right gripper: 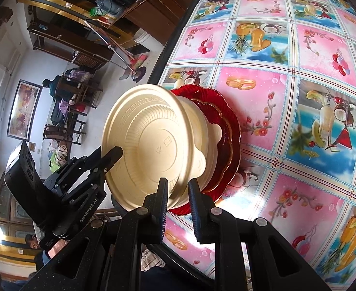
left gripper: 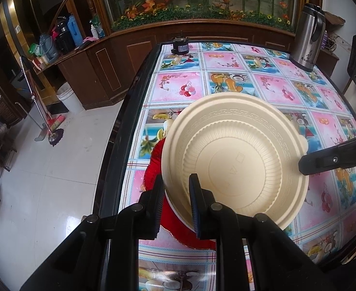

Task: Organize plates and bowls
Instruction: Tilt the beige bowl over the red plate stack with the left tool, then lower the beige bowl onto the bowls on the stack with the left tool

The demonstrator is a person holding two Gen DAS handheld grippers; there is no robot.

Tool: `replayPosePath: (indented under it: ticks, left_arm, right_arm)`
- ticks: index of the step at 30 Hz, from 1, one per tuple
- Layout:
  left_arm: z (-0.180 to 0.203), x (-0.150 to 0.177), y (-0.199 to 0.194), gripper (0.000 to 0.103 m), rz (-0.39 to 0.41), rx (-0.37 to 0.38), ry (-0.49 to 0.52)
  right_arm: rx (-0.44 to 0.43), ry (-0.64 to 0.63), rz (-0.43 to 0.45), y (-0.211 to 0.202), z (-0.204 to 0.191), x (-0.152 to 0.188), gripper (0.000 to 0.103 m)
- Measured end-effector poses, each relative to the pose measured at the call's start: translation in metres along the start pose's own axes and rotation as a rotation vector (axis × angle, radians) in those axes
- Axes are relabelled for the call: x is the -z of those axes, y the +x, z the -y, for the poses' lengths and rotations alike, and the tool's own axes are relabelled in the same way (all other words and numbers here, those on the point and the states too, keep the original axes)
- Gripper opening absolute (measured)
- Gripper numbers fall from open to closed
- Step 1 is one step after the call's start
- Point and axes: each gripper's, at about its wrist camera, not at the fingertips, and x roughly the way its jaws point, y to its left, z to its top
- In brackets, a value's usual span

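Evidently mid-stacking: a cream bowl (left gripper: 236, 160), turned bottom-up, is held over a pile of cream bowls (right gripper: 202, 131) that sits on red plates (right gripper: 228, 131) near the left edge of the table (left gripper: 226, 60).

- Cream bowl: flat base with ribbed ring faces the cameras. It tilts. Whether it already rests on the pile or hangs just clear of it, I cannot tell.
- Left gripper (left gripper: 175, 189): jaws nearly closed, pinching the bowl's near-left rim between the pads.
- Right gripper (right gripper: 176, 189): also nearly closed, clamped on the rim at the opposite side; its finger shows in the left wrist view touching the bowl's right edge.
- Pile below: at least one more cream bowl with lobed rim tabs, nested upside down; under it two scalloped red plates with a gilt edge, the smaller on the larger.
- Table: glossy fruit-pattern cloth, dark raised rim. A steel kettle (left gripper: 308, 38) stands at the far right, a small black device (left gripper: 181, 46) at the far edge, both well apart from the pile.

Judgement: the step in hand is seating this bowl on the stack. Next move calls for levelling it, centring it over the bowl beneath, lowering both hands together, then loosening both grips. Risk: pile stands close to the table's left edge; a sideways shove could slide it off.
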Motion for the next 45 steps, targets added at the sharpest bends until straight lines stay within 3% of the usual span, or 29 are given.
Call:
replayPosePath:
  ticks: [4, 11, 17, 19, 21, 25, 27, 35, 41, 45]
  left_arm:
    - [-0.001, 0.000, 0.000, 0.019, 0.001, -0.006, -0.005]
    - [-0.009, -0.001, -0.008, 0.029, 0.022, -0.006, -0.032]
    - [-0.039, -0.005, -0.021, 0.035, 0.044, 0.074, -0.159]
    - [-0.051, -0.004, -0.020, 0.040, 0.034, 0.094, -0.199]
    - [-0.065, 0.000, -0.019, 0.051, 0.022, 0.106, -0.244]
    - [-0.088, 0.011, -0.007, 0.054, -0.028, 0.117, -0.317]
    - [-0.096, 0.018, 0.002, 0.060, -0.062, 0.123, -0.338]
    - [-0.096, 0.035, 0.027, 0.078, -0.134, 0.184, -0.313]
    - [-0.093, 0.034, 0.044, 0.075, -0.143, 0.203, -0.303]
    - [-0.094, 0.031, 0.055, 0.051, -0.161, 0.208, -0.288]
  right_arm:
    - [0.002, -0.005, 0.006, -0.001, -0.001, 0.000, 0.034]
    - [-0.002, -0.011, 0.031, -0.011, -0.002, 0.000, 0.034]
    - [-0.005, 0.014, 0.105, -0.036, 0.009, 0.000, 0.034]
    - [-0.006, 0.034, 0.115, -0.039, 0.016, 0.001, 0.034]
    - [0.008, 0.051, 0.126, -0.040, 0.024, 0.002, 0.034]
    - [0.056, 0.050, 0.132, -0.037, 0.036, 0.006, 0.034]
    - [0.086, 0.035, 0.133, -0.032, 0.040, 0.008, 0.034]
    - [0.137, -0.007, 0.116, -0.006, 0.047, 0.017, 0.034]
    - [0.141, 0.003, 0.106, 0.006, 0.051, 0.020, 0.034]
    - [0.148, 0.008, 0.101, 0.012, 0.052, 0.021, 0.034]
